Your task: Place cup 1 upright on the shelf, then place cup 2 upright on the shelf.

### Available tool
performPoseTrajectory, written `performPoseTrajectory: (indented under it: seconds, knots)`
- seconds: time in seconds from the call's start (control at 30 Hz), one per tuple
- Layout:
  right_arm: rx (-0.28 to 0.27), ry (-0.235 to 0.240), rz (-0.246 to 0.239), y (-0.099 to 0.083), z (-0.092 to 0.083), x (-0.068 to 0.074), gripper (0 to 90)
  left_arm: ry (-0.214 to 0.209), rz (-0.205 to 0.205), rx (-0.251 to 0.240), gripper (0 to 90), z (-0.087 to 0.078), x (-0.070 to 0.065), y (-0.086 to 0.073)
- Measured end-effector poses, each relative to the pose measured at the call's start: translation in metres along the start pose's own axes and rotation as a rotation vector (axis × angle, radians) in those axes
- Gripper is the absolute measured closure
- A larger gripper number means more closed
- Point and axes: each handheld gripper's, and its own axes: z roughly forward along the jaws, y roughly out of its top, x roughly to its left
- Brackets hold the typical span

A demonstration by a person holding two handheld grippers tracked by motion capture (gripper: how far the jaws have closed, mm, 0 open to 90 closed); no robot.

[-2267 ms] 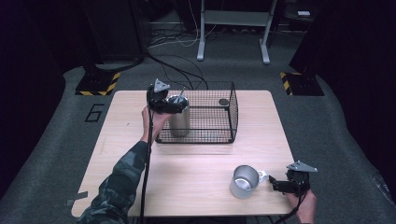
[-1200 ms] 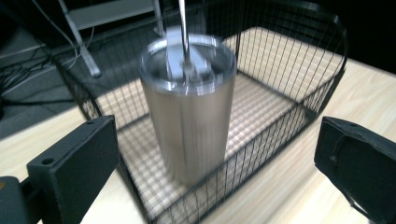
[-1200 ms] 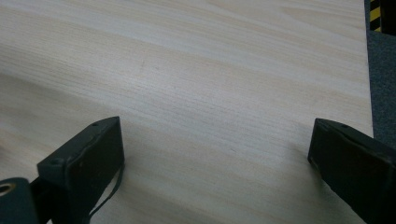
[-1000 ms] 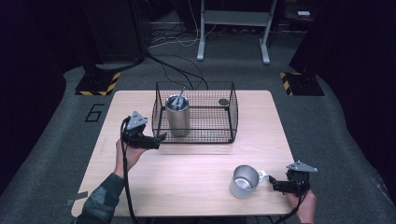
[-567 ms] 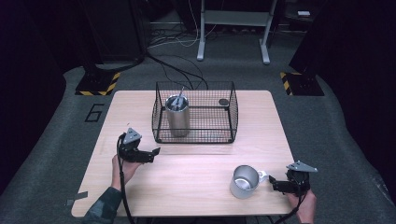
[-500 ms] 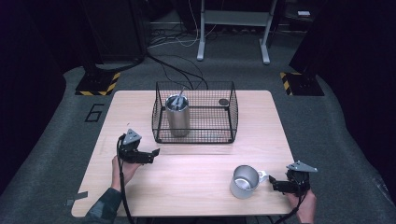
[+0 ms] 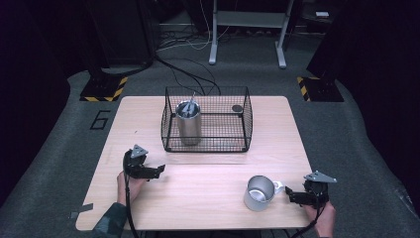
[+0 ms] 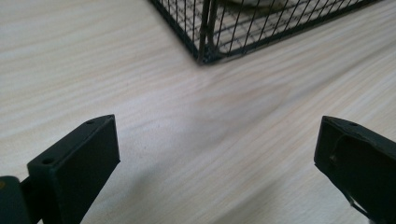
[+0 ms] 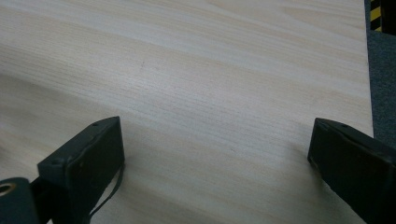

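**Both grippers spread and empty by the cage**

The cage (image 7: 206, 119) stands at the far middle of the table (image 7: 208, 198), with the tumbler (image 7: 188, 122) upright inside its left end. The left gripper (image 7: 157, 170) lies near the cage's front left corner (image 8: 205, 55), jaws spread wide over bare wood. The right gripper (image 7: 291, 194), also spread, sits well in front of the cage's right end, just beside the mug (image 7: 258, 192).

black wire basket (image 7: 245, 119), silver tumbler (image 7: 188, 126), pale wood table (image 7: 208, 183)

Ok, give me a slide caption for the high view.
Steel tumbler stands in wire basket; mug waits beside open right claw.
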Motion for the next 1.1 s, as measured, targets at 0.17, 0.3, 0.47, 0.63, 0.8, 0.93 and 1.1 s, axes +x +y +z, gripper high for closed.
performPoseTrajectory:
  seconds: [0.17,0.3,0.47,0.63,0.8,0.93,1.1]
  knots:
    - [-0.001,0.000,0.002,0.000,0.000,0.000,3.3,0.037,-0.001,-0.022,0.1,0.002,0.002,-0.004]
    - [-0.001,0.000,0.002,0.000,0.000,0.000,3.3,0.036,-0.004,-0.017,0.1,0.005,0.006,-0.005]
    - [-0.001,0.000,0.002,0.000,0.000,0.000,3.3,0.056,-0.017,-0.005,0.2,0.007,0.009,-0.007]
    - [0.000,0.003,0.005,0.000,0.000,0.000,3.4,0.131,-0.008,0.029,3.9,0.012,0.010,-0.007]
    - [0.000,0.011,-0.010,0.000,0.000,-0.001,2.1,0.126,-0.015,0.032,4.1,0.012,0.010,-0.007]
    - [0.016,0.017,-0.019,0.002,0.003,-0.002,0.0,0.125,-0.017,0.032,4.2,0.012,0.011,-0.006]
    - [0.031,0.011,-0.015,0.002,0.000,-0.001,0.0,0.119,-0.019,0.029,4.6,0.013,0.010,-0.006]
